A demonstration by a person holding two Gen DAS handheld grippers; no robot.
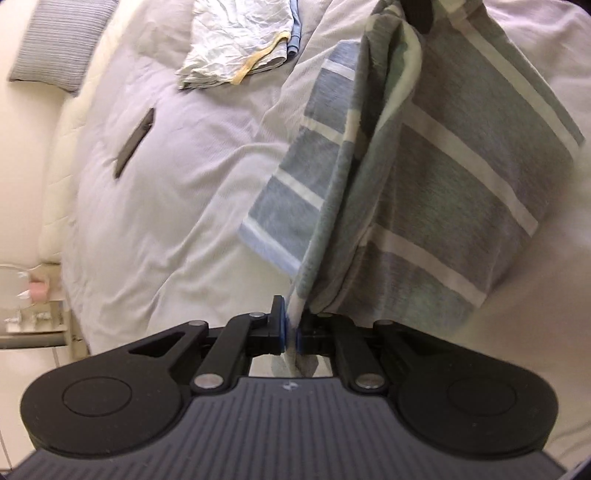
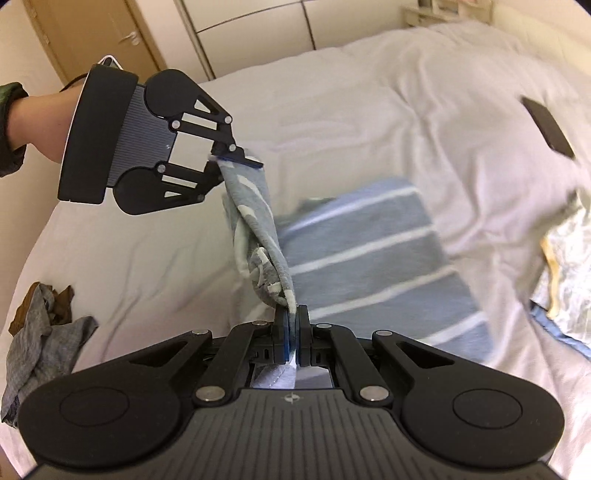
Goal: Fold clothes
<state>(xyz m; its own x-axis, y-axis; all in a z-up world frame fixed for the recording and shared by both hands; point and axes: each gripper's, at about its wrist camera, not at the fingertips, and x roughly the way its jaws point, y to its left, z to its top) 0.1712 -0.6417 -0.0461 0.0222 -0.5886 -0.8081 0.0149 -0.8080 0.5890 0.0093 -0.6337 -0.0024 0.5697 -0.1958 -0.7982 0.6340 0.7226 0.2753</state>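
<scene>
The right hand-held gripper (image 1: pixel 417 14) is cut off by the top edge of the left wrist view, the striped garment (image 2: pixel 369 266) is smeared by motion blur, and the forearm (image 2: pixel 37 122) is cropped at the frame's left edge.

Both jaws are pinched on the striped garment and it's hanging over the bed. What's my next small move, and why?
Probably draw the left gripper and right gripper apart to pull the top edge straight. Both are shut on the striped garment, but the cloth between them is twisted and bunched, while its lower part hangs over the bed cover. Straightened, it should lay down flat.
</scene>
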